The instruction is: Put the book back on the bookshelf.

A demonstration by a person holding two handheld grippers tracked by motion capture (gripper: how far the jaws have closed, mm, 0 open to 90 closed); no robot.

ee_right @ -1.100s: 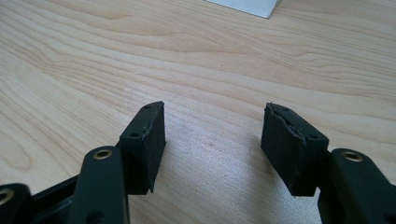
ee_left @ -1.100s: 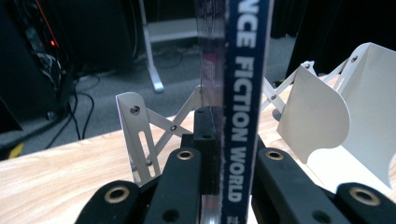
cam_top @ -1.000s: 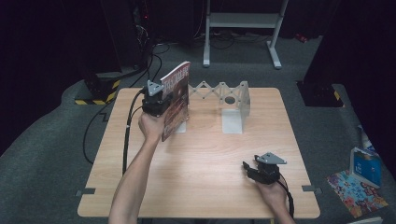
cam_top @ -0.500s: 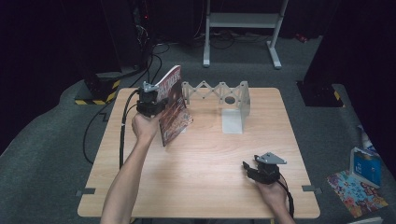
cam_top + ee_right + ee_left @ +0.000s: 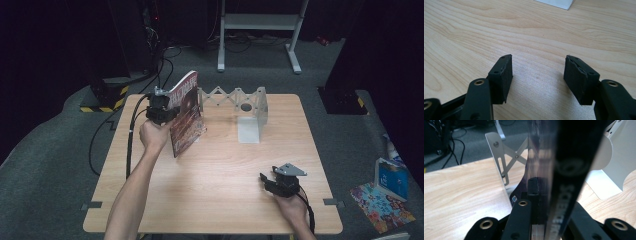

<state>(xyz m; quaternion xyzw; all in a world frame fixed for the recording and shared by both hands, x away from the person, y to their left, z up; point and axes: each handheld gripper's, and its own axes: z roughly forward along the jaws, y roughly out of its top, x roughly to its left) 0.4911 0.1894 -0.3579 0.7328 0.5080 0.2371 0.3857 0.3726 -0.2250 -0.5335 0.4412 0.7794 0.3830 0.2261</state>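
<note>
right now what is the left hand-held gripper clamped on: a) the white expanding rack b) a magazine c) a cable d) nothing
b: the left hand-held gripper is shut on a magazine, holding it upright beside the white expanding rack; its jaws pinch the magazine's edge in the left gripper view.

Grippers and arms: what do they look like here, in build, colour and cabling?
Both tools are black, each with two jaws tipped by flat black pads and brass-coloured rivets at the joints. The right gripper carries a grey three-cornered plate on top; a black cable trails from each, including the left gripper. Both forearms are bare, with no sleeves in view.
</note>
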